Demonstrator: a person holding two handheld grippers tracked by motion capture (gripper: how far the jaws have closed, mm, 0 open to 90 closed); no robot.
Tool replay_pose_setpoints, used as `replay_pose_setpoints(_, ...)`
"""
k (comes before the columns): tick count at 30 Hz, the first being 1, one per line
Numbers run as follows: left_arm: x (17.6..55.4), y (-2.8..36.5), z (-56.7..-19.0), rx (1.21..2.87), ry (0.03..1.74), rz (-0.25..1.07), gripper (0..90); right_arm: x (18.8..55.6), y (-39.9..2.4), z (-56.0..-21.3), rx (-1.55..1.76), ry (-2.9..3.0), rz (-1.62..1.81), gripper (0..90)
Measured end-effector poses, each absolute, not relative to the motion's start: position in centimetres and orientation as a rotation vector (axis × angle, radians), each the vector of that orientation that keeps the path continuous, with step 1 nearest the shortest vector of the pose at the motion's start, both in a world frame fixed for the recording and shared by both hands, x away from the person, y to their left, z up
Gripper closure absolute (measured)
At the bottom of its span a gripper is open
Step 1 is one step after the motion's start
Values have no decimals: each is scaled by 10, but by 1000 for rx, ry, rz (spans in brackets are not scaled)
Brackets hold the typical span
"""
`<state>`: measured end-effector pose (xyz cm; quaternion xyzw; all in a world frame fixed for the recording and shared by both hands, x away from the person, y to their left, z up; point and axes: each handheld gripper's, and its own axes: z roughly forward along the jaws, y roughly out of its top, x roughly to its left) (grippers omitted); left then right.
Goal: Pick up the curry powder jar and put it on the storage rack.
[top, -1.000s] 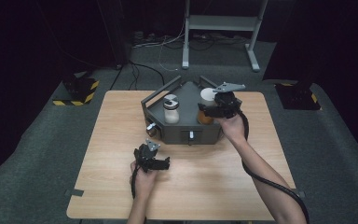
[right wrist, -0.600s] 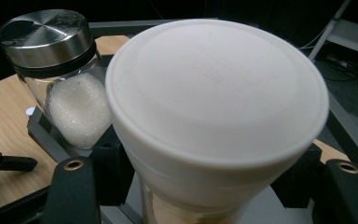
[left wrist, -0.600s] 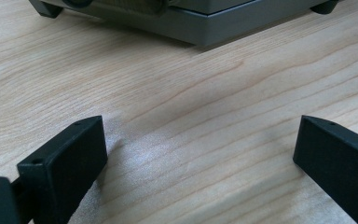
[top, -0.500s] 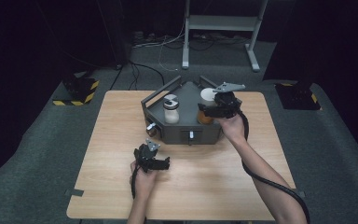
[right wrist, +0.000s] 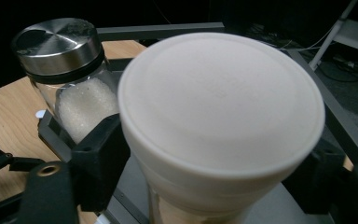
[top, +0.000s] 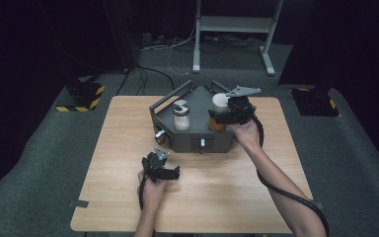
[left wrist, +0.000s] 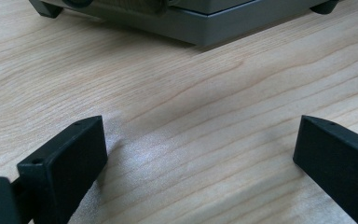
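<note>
Spanning the scene, a pale wooden table [top: 227, 197] carries a grey metal tray [top: 197, 140]. The right gripper [top: 217, 117], arm outstretched, clamps the white-lidded jar [right wrist: 219, 121] in the tray, beside a steel-capped jar [right wrist: 65, 70] of white grains. The left gripper [top: 170, 174] rests low, jaws wide apart.

My right tongs [right wrist: 214, 186] sit clamped round the jar with the wide white lid [right wrist: 221, 107], one jaw on each side just under the lid. It stands upright on the grey tray [top: 187, 140]. Just beside it on the tray stands a glass jar [right wrist: 77, 93] with a steel lid, holding white grains. My left tongs [left wrist: 200, 154] rest spread apart on the wooden table [left wrist: 168, 93], near the tray's front edge.
</note>
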<state>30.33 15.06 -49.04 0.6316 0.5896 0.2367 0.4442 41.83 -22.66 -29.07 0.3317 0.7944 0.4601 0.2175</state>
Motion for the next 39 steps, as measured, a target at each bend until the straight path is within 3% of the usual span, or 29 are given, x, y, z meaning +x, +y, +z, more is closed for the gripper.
replay_pose_setpoints(9,303,151,-490,1566,1461,587,27,414,-231,-291,912,2196,1285,156)
replay_pose_setpoints(39,303,151,-490,1566,1462,587,27,377,-274,-324,904,2187,1303,161)
